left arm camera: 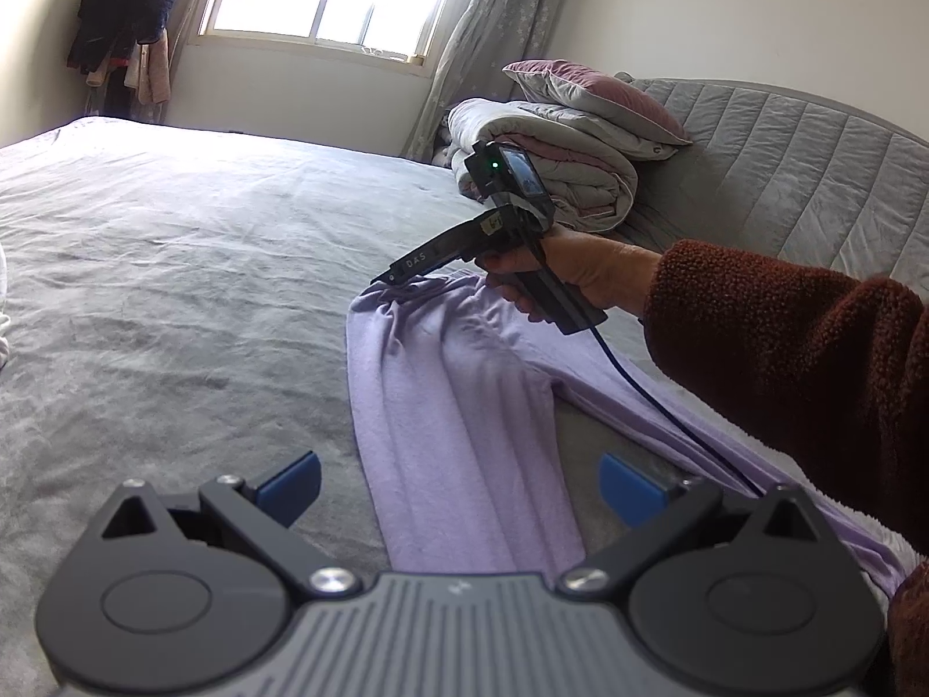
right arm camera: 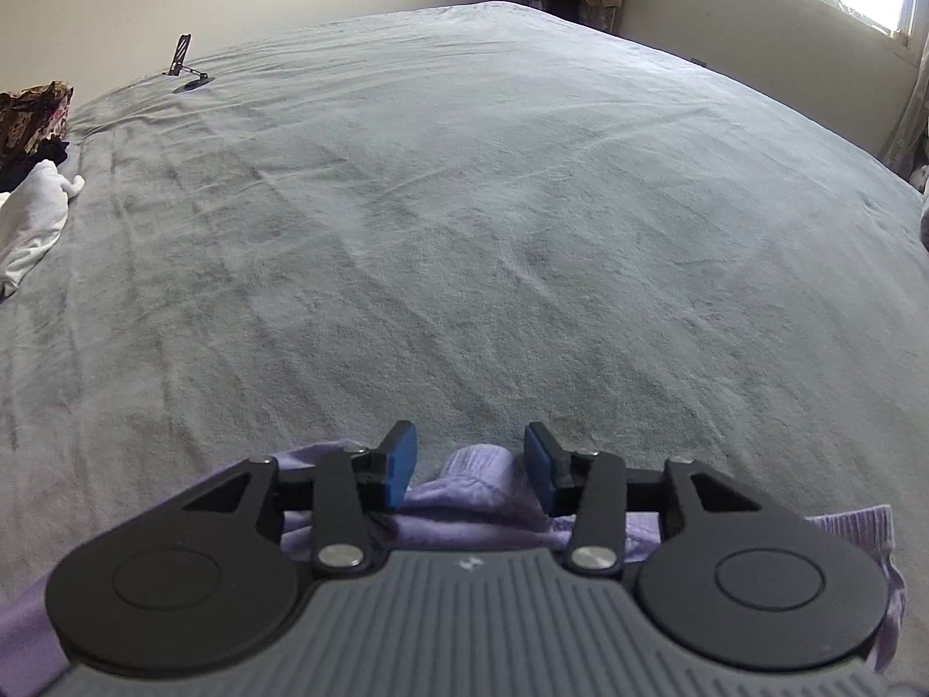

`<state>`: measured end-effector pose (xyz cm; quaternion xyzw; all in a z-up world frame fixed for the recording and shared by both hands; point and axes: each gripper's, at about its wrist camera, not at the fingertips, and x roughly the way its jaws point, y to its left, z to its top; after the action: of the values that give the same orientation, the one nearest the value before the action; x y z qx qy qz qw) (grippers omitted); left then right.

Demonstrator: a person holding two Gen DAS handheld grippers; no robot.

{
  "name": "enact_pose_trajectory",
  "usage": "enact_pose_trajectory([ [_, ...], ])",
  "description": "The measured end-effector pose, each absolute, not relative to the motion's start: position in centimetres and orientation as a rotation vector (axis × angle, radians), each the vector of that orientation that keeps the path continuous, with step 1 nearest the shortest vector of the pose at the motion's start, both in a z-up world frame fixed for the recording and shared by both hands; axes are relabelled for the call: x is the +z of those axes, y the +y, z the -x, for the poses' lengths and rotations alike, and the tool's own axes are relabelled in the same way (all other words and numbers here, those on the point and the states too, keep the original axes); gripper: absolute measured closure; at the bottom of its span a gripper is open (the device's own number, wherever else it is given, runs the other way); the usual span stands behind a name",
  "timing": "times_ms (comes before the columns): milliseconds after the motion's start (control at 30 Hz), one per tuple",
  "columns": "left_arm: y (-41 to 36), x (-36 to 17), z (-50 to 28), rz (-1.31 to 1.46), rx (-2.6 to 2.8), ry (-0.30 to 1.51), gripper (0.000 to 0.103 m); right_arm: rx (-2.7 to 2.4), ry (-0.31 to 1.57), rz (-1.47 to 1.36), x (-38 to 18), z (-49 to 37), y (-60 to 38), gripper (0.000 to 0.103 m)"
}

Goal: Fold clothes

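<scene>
A: Right wrist view first — how did the right gripper (right arm camera: 470, 467) stand?

B: Its blue pads (right arm camera: 400, 467) stood apart, a bunched fold of the lilac trousers (right arm camera: 482, 485) rising between them without either pad pressing on it. Released, then.

A: And the left gripper (left arm camera: 458, 488)?

B: Spread wide above one lilac leg, clasping nothing. From there the right hand (left arm camera: 580, 276) showed, with a dark red fleece sleeve (left arm camera: 801, 360), pointing its tool down at the trousers' far end.

A: Where did the trousers lie?

B: Stretched lengthwise on the grey bedsheet (right arm camera: 464, 232), near the person. Farther off were a white garment (right arm camera: 35, 215) at the left edge, a small stand (right arm camera: 188, 67), and folded quilts with a pillow (left arm camera: 580, 145) by the headboard (left arm camera: 784, 145).
</scene>
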<state>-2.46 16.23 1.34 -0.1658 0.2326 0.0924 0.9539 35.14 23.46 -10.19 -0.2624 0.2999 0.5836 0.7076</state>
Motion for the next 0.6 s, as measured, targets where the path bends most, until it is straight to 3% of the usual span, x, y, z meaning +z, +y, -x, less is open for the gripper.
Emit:
enact_pose_trajectory([
  [200, 16.2, 1.3, 2.5, 0.33, 0.183, 0.475, 0.001, 1.311, 0.667, 0.586, -9.9, -34.9, 22.6, 0.051],
  [300, 16.2, 1.2, 2.5, 0.329, 0.182, 0.476, 0.001, 1.334, 0.639, 0.58, -9.7, -34.7, 21.8, 0.036],
  [433, 16.0, 1.2, 2.4, 0.326, 0.179, 0.481, 0.001, 1.329, 0.626, 0.611, -10.5, -34.6, 21.4, 0.036],
  [500, 15.9, 1.2, 2.3, 0.322, 0.175, 0.484, 0.001, 1.301, 0.613, 0.604, -10.5, -34.5, 21.6, 0.049],
  [533, 15.9, 1.2, 2.3, 0.319, 0.174, 0.486, 0.001, 1.283, 0.602, 0.601, -10.5, -34.4, 21.7, 0.073],
  [567, 15.8, 1.2, 2.2, 0.315, 0.174, 0.487, 0.001, 1.265, 0.591, 0.599, -10.4, -34.4, 21.8, 0.088],
  [600, 15.8, 1.2, 2.2, 0.312, 0.175, 0.488, 0.001, 1.255, 0.587, 0.594, -10.4, -34.4, 21.9, 0.09],
])
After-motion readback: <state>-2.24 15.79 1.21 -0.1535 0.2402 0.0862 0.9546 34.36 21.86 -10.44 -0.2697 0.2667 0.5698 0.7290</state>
